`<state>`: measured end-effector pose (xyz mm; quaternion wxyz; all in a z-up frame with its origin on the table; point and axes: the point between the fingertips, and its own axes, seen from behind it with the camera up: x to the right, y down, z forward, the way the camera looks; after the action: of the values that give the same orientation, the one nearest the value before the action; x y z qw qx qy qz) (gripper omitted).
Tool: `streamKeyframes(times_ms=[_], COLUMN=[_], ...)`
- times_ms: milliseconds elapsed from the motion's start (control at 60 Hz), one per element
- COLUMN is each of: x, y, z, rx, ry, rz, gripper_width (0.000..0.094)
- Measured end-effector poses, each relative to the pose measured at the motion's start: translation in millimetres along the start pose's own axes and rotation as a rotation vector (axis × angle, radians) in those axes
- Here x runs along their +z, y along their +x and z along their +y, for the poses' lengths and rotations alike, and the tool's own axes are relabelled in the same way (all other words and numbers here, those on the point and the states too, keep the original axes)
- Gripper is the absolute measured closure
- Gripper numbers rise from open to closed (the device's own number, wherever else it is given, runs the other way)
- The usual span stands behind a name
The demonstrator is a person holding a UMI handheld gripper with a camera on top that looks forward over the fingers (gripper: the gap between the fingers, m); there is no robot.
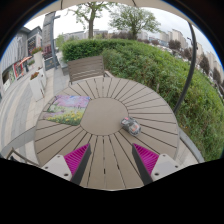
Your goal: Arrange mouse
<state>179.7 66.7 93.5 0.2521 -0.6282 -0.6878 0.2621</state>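
A small grey mouse (131,126) lies on the round wooden slatted table (100,115), to the right of its middle disc. A colourful flat mouse mat (68,107) rests on the left part of the table. My gripper (111,160) hovers above the table's near edge, open, with nothing between its magenta pads (76,158). The mouse sits ahead of the fingers, slightly to the right.
A wooden chair (88,67) stands behind the table. A hedge (165,70) runs along the right and back. Pavement and buildings lie to the left, and trees rise beyond the hedge. A dark pole (186,70) stands at the right.
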Motion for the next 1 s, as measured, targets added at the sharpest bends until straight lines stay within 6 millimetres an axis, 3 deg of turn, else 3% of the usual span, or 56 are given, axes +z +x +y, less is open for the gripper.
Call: streamKeyframes(times_ms=[183,433,683,917,1000], x=[33.1,96.4,169.3,192.1,195.1], y=[57.5,92.8,109.9,124.1,125.5], z=[8.9,-5.3,-17.7,-40.2,-41.6], rx=[0.054,0.093,0.058,0.119,0.134], ry=[0.023,0.13,0.146,0.162,0.161], rz=[0.086,0.117,0.12,0.135,0.143], gripper_width=[0.0072,0.0072,0.0078,0.0079,0.0124])
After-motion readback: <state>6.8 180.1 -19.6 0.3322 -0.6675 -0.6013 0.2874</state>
